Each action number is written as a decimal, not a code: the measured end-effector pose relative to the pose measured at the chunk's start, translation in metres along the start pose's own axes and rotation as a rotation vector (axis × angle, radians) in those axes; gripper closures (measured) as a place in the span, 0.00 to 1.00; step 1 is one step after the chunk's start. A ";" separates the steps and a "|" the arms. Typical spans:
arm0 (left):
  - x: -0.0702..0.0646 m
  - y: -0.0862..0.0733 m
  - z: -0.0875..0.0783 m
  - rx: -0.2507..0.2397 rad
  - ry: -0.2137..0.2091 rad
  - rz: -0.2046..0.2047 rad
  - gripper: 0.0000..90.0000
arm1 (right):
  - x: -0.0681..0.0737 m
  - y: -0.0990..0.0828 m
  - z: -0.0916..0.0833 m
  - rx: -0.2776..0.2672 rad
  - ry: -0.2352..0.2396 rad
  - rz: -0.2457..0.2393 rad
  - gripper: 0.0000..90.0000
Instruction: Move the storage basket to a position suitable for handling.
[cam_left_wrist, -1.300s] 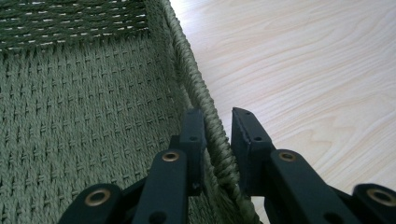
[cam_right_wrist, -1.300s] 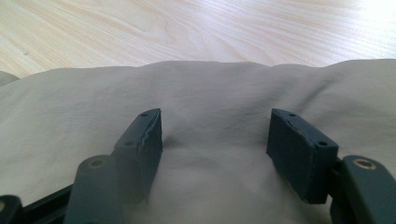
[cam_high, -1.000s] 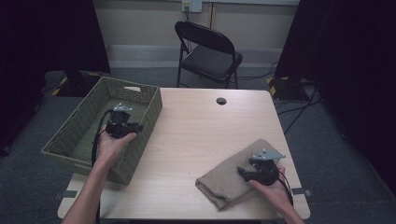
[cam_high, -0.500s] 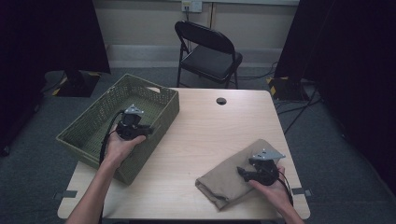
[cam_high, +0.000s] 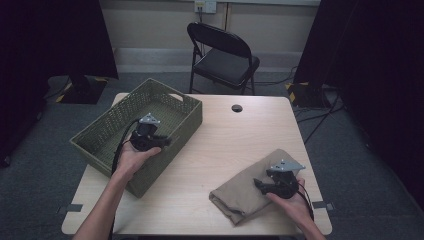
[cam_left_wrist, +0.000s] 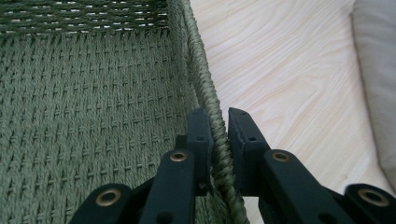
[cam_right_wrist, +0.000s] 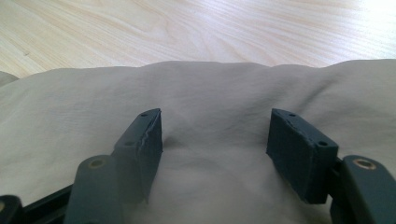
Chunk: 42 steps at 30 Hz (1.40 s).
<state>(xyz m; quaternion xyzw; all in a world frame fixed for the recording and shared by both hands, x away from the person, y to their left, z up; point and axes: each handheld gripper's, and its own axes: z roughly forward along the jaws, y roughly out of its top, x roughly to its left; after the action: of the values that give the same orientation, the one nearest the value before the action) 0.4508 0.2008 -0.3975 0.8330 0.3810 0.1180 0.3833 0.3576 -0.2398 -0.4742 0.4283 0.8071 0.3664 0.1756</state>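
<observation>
A green woven basket (cam_high: 107, 132) stands on the left part of the wooden table (cam_high: 230, 145), and nothing lies inside it. My left gripper (cam_high: 164, 141) is shut on its near right rim. In the left gripper view the two jaws (cam_left_wrist: 219, 126) pinch the braided rim (cam_left_wrist: 201, 60), one jaw inside the basket and one outside. A folded beige cloth (cam_high: 240, 195) lies at the table's front right. My right gripper (cam_high: 258, 184) rests on it, open. The right gripper view shows its pads (cam_right_wrist: 215, 135) standing wide apart on the cloth (cam_right_wrist: 210, 86).
A black folding chair (cam_high: 225, 60) stands behind the table. A small round dark hole (cam_high: 237, 108) sits near the table's far edge. The basket's left corner overhangs the table's left side. Bare wood (cam_left_wrist: 280, 60) lies between basket and cloth (cam_left_wrist: 378, 70).
The basket has slid to the right, further onto the table, and turned a little, with my left gripper holding its rim. The right gripper and the cloth have stayed in place.
</observation>
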 end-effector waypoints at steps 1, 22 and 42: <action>-0.001 0.001 0.001 0.001 -0.005 0.009 0.89 | 0.000 0.000 0.000 0.001 0.000 0.001 0.39; -0.024 0.007 0.010 0.019 -0.094 0.110 0.89 | 0.000 0.000 0.000 0.002 0.000 -0.001 0.39; -0.044 0.014 0.020 0.027 -0.178 0.125 0.87 | 0.000 0.000 0.000 0.002 0.001 -0.001 0.39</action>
<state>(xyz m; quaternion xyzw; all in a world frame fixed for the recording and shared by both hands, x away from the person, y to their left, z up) 0.4383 0.1525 -0.3969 0.8675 0.2942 0.0620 0.3963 0.3577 -0.2396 -0.4740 0.4277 0.8078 0.3659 0.1749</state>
